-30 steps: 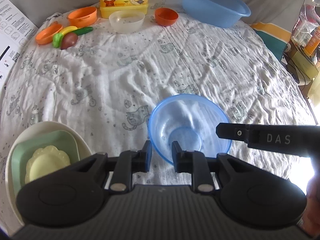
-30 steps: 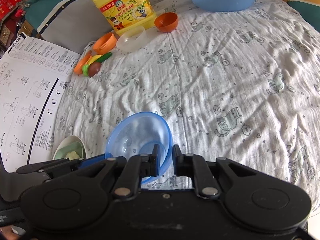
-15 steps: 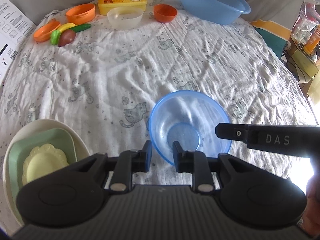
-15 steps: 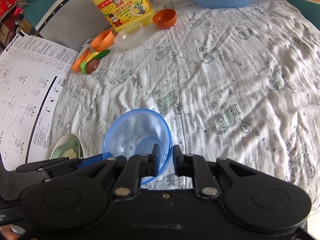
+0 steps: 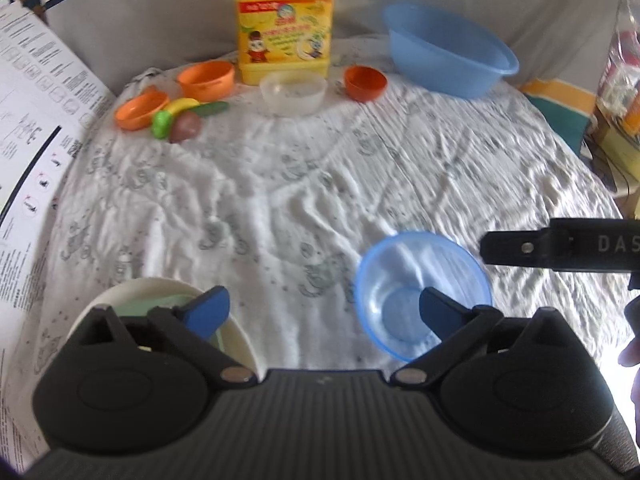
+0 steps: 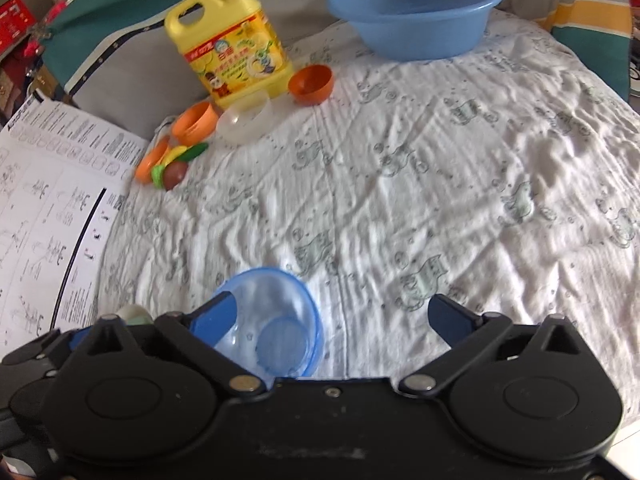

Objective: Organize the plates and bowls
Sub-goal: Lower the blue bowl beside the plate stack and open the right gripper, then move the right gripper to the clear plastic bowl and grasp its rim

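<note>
A small clear blue bowl sits upright on the cat-print cloth. My left gripper is opening wide; its right finger hangs over the bowl's inside and its pads press on nothing. My right gripper is opening wide too, with its left finger over the bowl's left side and no pad touching it. One of the right gripper's fingers shows just right of the bowl. A white plate holding a green plate lies near left, partly hidden by my left finger.
At the far edge stand a yellow detergent jug, a large blue basin, a frosted bowl, three orange bowls and toy fruit. A printed instruction sheet covers the left side.
Both grippers were shut on the blue bowl's near rim and now stand wide open. The bowl rests free on the cloth. The left view has lifted and tilted up.
</note>
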Tool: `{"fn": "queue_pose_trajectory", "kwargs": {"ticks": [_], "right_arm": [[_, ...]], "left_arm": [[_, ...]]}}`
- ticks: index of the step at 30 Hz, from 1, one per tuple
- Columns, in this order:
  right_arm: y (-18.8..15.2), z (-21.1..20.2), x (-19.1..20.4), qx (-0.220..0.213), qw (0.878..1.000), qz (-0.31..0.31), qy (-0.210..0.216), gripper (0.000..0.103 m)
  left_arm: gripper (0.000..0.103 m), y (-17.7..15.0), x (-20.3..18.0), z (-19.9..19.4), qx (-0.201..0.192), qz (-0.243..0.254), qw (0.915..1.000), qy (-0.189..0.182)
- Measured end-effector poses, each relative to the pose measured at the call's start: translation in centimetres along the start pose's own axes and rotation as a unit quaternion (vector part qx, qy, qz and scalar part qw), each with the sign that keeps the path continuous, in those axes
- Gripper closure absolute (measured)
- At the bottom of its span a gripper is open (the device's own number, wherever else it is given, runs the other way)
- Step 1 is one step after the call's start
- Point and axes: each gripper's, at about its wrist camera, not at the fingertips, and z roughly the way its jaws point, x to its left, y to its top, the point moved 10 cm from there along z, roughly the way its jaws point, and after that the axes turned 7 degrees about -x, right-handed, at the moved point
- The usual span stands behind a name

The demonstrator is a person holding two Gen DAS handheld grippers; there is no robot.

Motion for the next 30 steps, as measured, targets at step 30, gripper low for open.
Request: {"fn": "queue_pose_trajectory", "kwargs": {"ticks": [30], "right_arm": [[4.7, 4.0, 2.1, 0.001, 1.000, -0.021, -0.005, 0.000]], "left_arm": [[0.000, 5.2, 5.0, 3.4, -0.020, -0.031, 0.9989, 0.028]]}}
